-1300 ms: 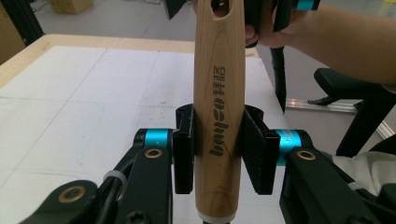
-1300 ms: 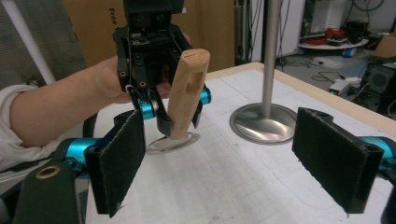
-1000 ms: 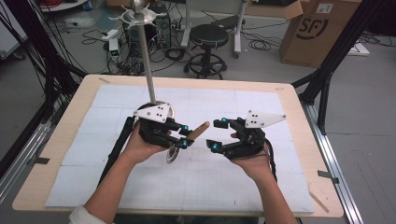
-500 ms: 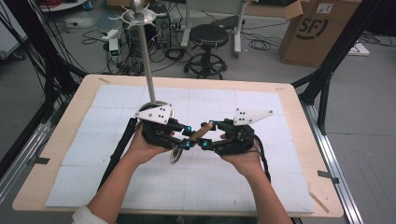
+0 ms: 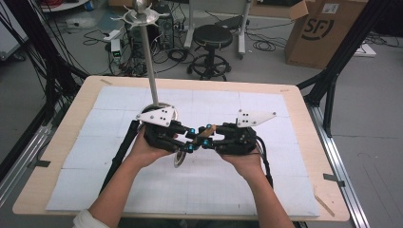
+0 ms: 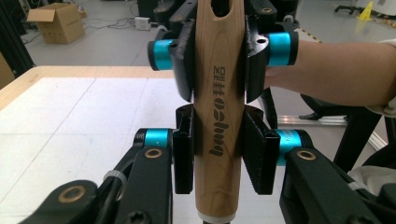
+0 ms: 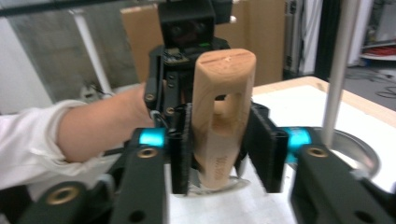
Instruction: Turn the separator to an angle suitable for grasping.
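A wooden handle (image 6: 219,116) with dark lettering and a slot at one end is held above the table between both grippers. A round metal disc (image 5: 179,158) hangs at its lower end. My left gripper (image 6: 219,144) is shut on the handle's lower half. My right gripper (image 7: 226,154) faces it and has just been closing on the slotted end of the handle (image 7: 224,93), its pads now against the wood. In the high view the left gripper (image 5: 191,139) and right gripper (image 5: 209,138) meet tip to tip over the middle of the table, with the handle (image 5: 207,129) between them.
A metal pole (image 5: 150,61) rises from a round base (image 5: 164,107) just behind the left gripper. White mats (image 5: 114,123) cover the wooden table (image 5: 294,109). A stool (image 5: 213,35) and a cardboard box (image 5: 321,33) stand on the floor beyond.
The right gripper has moved left to the handle and closed its jaws on the free end. The left gripper has kept its place and its grip.
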{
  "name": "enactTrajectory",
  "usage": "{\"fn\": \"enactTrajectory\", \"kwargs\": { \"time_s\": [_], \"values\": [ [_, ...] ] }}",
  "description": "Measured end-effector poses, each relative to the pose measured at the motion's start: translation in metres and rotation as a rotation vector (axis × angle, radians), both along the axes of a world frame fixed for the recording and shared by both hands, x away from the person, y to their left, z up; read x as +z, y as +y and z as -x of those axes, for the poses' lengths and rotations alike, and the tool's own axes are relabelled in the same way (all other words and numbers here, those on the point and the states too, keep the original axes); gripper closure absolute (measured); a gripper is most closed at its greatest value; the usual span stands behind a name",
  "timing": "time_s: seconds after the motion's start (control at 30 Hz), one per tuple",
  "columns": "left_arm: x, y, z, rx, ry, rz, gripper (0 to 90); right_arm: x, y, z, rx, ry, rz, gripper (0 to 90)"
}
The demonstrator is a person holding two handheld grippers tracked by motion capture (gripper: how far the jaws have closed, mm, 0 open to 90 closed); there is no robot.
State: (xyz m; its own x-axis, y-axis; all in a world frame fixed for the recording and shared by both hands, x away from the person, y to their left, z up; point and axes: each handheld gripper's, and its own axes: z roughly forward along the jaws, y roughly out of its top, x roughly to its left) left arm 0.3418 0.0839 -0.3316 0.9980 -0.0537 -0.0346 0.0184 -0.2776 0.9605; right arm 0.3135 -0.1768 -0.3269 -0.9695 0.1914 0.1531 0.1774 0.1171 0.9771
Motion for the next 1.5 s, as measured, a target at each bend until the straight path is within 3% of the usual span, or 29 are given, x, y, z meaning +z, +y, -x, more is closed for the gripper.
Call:
{"fn": "enactTrajectory", "kwargs": {
  "time_s": [0.4, 0.57, 0.8, 1.03, 1.2, 1.5],
  "values": [
    [-0.002, 0.001, -0.002, -0.004, 0.015, -0.003, 66.8, 0.001, 0.002, 0.003, -0.017, -0.027, 0.012, 67.7],
    [-0.006, 0.002, -0.002, 0.022, 0.027, -0.025, 62.4, 0.003, 0.001, 0.002, -0.038, -0.043, 0.0, 67.8],
    [-0.004, 0.018, -0.003, 0.058, 0.043, -0.01, 54.7, 0.01, -0.001, -0.001, -0.066, -0.055, 0.016, 67.8],
    [-0.004, 0.055, 0.003, 0.182, 0.046, -0.032, 42.8, 0.02, 0.001, -0.008, -0.074, -0.051, 0.045, 67.7],
    [-0.008, 0.085, 0.005, 0.256, 0.061, -0.025, 39.0, 0.026, 0.004, -0.016, -0.081, -0.045, 0.078, 67.7],
    [-0.007, 0.115, 0.005, 0.369, 0.05, -0.033, 25.6, 0.041, 0.011, -0.034, -0.096, -0.045, 0.111, 67.7]
  ]
}}
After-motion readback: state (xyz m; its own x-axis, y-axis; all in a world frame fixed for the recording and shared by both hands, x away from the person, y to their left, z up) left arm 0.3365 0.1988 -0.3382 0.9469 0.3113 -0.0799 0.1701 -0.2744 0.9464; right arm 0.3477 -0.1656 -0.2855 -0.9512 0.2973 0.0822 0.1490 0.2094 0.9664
